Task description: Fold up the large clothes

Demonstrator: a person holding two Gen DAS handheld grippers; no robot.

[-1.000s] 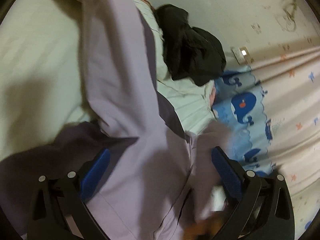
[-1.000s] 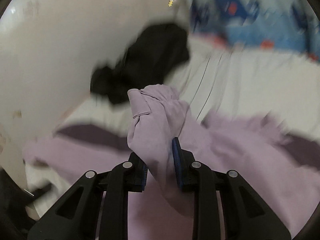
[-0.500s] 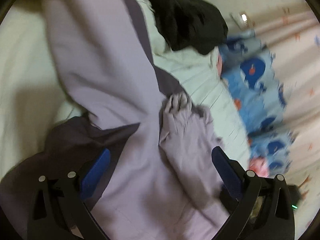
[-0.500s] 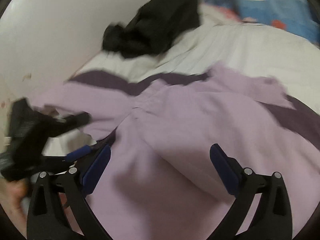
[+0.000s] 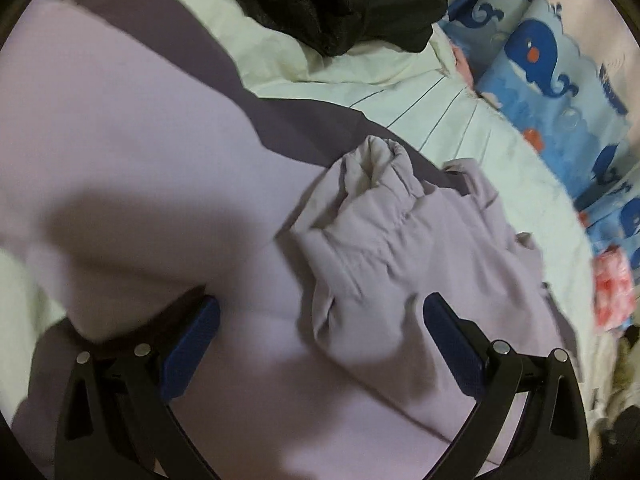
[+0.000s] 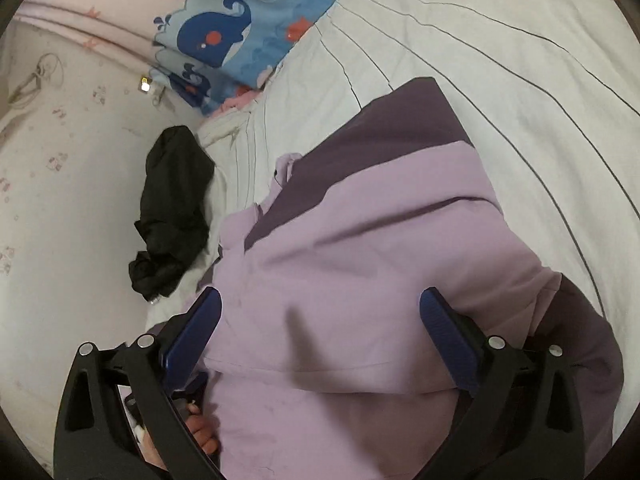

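- In the left wrist view, the left tool is seen with its blue-padded fingers spread wide; nothing is clamped between them, and the lilac jacket lies spread beneath them.
- A sleeve of that jacket is laid across the body of the garment, its gathered cuff pointing away from the tool; dark purple panels are shown along the far edge.
- In the right wrist view, the right tool is likewise held wide apart over the jacket, with no cloth pinched; a fold of lilac fabric is seen crossing between its fingers.
- Fingertips of a hand are glimpsed at the near left, just beside the jacket's edge.
- The jacket is spread on a bed covered by a pale striped sheet.
- Farther off, a crumpled black garment is seen on the sheet, apart from the jacket and near the wall.
- A blue whale-print fabric is seen along the far side of the bed, with a pink patterned item beside it.
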